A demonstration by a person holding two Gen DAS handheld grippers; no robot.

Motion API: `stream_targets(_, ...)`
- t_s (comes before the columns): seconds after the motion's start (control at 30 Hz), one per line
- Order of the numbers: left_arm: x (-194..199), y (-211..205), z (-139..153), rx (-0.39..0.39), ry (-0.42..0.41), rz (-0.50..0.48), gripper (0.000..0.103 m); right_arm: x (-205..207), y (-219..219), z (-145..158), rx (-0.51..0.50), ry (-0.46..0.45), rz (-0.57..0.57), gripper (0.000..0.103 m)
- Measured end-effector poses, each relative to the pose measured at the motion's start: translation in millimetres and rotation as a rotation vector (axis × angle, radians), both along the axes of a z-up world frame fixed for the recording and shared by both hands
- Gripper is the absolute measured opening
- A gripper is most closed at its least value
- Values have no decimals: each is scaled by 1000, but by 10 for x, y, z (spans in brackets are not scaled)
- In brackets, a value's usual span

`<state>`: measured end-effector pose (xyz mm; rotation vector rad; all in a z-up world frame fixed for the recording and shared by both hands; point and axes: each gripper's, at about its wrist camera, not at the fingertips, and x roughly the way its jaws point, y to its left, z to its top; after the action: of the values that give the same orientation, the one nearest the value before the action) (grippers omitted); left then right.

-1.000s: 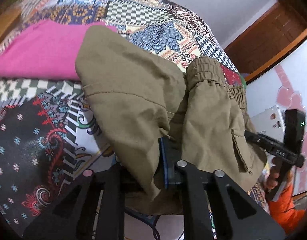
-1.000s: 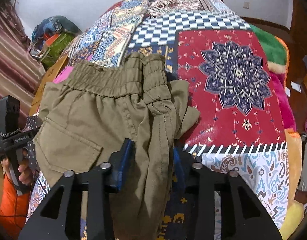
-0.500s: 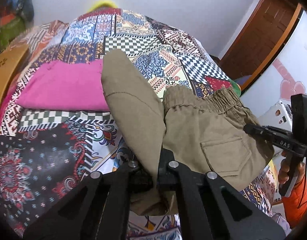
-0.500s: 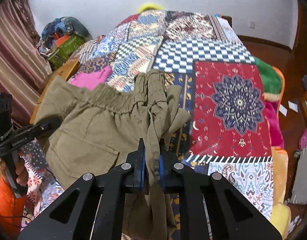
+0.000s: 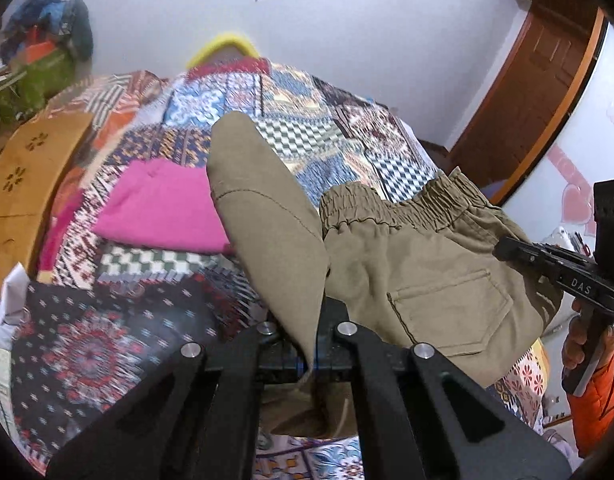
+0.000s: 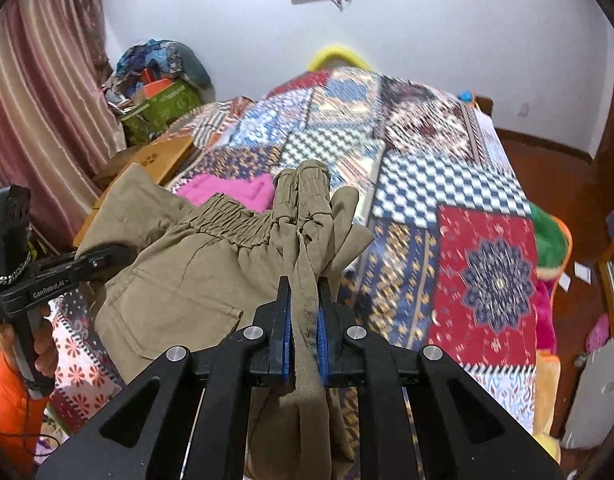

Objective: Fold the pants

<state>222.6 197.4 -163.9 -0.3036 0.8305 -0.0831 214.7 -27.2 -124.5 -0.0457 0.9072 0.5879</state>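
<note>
The olive-khaki pants (image 5: 407,264) hang in the air between my two grippers, above the patchwork bedspread (image 5: 307,136). The elastic waistband (image 5: 407,208) and a back pocket (image 5: 447,312) face the left wrist view. My left gripper (image 5: 311,344) is shut on a folded edge of the pants. My right gripper (image 6: 305,320) is shut on a bunched strip of the pants (image 6: 211,272) near the waistband (image 6: 231,216). Each gripper also shows in the other's view, the right one (image 5: 519,256) and the left one (image 6: 107,258), both pinching the fabric.
A folded pink garment (image 5: 163,208) lies on the bed behind the pants, also in the right wrist view (image 6: 231,192). A wooden board (image 5: 23,184) stands at the bed's left side. A pile of bags (image 6: 159,88) and a curtain (image 6: 39,112) are at the left; a wooden door (image 5: 547,80) at the right.
Both grippers closed on the pants, from open a second ago, and lifted them off the bed. The views tilted up, showing the wall and the far end of the bed.
</note>
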Motion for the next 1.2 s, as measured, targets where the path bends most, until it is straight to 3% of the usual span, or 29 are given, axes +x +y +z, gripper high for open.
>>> stream_targets(0.4,411,930,143,-94,-26,98,1,411,809,107,-36,-79,62,9)
stream_targets(0.7,993,1467,77,-13,-5,153,1,878,1450,-2,-48,-95,56,9)
stream_targets(0.97,1477,1917,-388,18,63,203,1,1273,1882,-363,-67,-42,39,9)
stream_targets(1.2,1665,2228,-1016,60,192,252,1,1359,2101,-908,-116,42,39,9)
